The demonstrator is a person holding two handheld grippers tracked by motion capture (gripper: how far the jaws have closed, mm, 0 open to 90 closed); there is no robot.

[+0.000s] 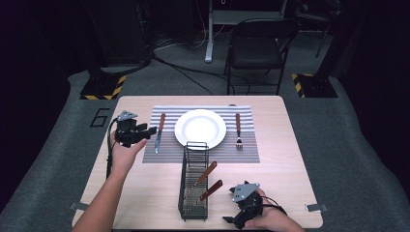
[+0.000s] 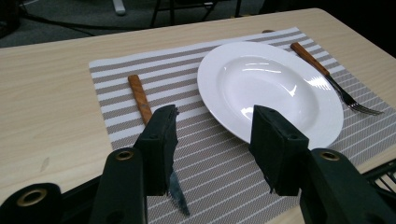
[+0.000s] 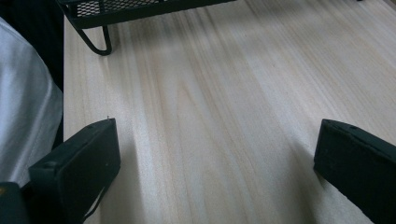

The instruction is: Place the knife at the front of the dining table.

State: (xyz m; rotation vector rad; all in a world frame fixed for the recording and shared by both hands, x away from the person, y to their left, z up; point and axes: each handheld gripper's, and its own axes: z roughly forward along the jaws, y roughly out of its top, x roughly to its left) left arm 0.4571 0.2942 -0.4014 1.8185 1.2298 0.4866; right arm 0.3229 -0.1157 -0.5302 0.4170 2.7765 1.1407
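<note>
A white plate point(image 1: 200, 128) point(image 2: 268, 88) sits in the middle of a striped placemat point(image 1: 169, 150) point(image 2: 219, 163). To its left lies a wooden-handled knife point(image 1: 158, 133) point(image 2: 140, 98), to its right a fork point(image 1: 238, 130) point(image 2: 327, 77). My left gripper point(image 1: 147, 130) point(image 2: 212, 114) hovers at the mat's left edge, open, with nothing between its jaws; in its own view the knife's blade runs behind one jaw. My right gripper point(image 1: 232, 221) point(image 3: 215, 140) rests open and wide over bare wood near the table's front edge.
A black wire rack point(image 1: 193, 193) point(image 3: 140, 9) stands in front of the plate and holds two wooden-handled utensils point(image 1: 209, 181). A folding chair point(image 1: 256, 48) stands beyond the table. White cloth point(image 3: 23, 93) of the person's clothing lies at the left edge of the right gripper view.
</note>
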